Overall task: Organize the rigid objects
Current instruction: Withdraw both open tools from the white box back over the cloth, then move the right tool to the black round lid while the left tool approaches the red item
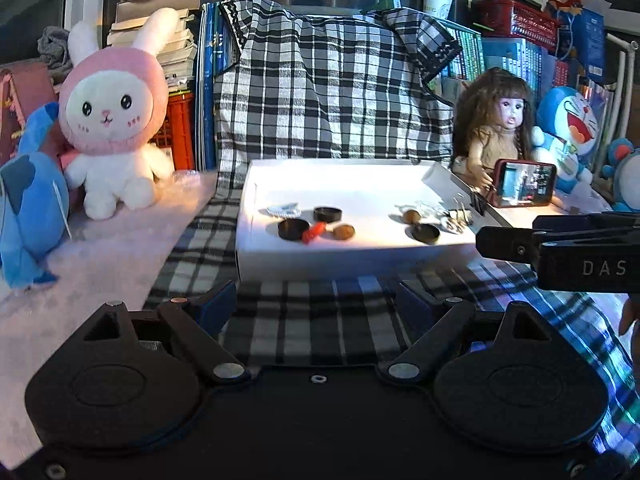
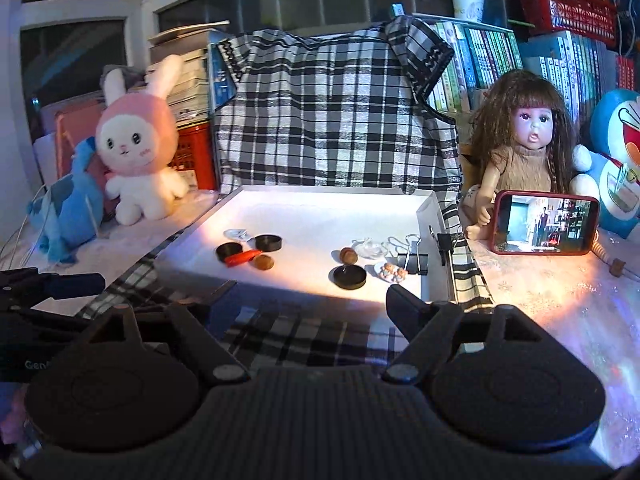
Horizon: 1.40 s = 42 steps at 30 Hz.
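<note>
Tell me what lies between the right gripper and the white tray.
Only plaid cloth lies between the open right gripper and the white tray; no object sits there. The right wrist view shows this.

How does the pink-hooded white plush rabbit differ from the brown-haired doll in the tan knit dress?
The pink-hooded white plush rabbit stands left of the white tray, while the brown-haired doll in the tan knit dress sits to its right. The rabbit is soft and furry; the doll is smooth-skinned with long hair. Only the doll has a red-cased phone in front. Both face the camera.
</note>
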Tool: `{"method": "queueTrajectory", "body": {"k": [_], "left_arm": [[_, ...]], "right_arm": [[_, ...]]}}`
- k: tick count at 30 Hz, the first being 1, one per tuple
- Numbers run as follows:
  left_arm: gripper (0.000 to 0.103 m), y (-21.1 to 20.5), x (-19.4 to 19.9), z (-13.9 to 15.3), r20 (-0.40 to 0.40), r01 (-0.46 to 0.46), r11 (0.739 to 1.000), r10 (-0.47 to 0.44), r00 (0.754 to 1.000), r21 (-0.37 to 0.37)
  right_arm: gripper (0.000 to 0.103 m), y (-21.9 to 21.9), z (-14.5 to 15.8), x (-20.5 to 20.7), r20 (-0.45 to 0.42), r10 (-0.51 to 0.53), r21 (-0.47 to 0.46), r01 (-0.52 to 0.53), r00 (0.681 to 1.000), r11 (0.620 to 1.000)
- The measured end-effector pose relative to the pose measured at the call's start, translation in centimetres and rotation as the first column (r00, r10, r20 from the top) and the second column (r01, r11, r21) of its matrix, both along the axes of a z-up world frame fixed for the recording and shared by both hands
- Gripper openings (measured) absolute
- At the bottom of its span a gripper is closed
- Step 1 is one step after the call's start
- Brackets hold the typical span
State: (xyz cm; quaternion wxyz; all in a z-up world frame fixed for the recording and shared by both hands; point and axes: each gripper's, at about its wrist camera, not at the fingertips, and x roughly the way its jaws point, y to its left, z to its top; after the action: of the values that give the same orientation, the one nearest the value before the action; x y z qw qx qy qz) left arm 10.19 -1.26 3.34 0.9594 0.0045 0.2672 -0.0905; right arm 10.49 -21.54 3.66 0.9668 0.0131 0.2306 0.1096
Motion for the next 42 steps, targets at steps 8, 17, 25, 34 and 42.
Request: {"method": "queueTrajectory", "body": {"k": [8,17,25,34,42], "left_arm": [[0.086,-0.5,-3.9,-1.8,0.005,0.037,0.999,-0.037,0.999,-0.001],[0.085,-1.3,-7.9,-3.0,0.033,0.082,0.996,-0.082,0.996,0.020],[0.059,-1.0,-10.2,-3.6,-0.008,0.126,0.991,-0.127,0.992,-0.040],[0.021,-2.4,-9.1,-3.9,-0.069,0.174,0.977,-0.183,0.981,-0.120],[0.011,-2.5,-9.0,-4.1,-0.074,0.175,0.982,-0.181,0.981,-0.076]], "right_arm": [[0.088,0.5,-1.4,-3.4,0.050,0.021,-0.085,-0.017,0.999,0.996],[0.088,0.4,-3.4,-7.6,0.069,0.065,-0.149,-0.054,0.996,0.987],[0.088,-0.3,-5.3,-10.8,0.058,0.048,-0.123,-0.041,0.997,0.992],[0.088,0.1,-6.3,-11.5,0.043,0.064,-0.137,-0.057,0.997,0.989],[0.088,1.3,-6.5,-10.9,0.025,0.082,-0.171,-0.076,0.996,0.982]]}}
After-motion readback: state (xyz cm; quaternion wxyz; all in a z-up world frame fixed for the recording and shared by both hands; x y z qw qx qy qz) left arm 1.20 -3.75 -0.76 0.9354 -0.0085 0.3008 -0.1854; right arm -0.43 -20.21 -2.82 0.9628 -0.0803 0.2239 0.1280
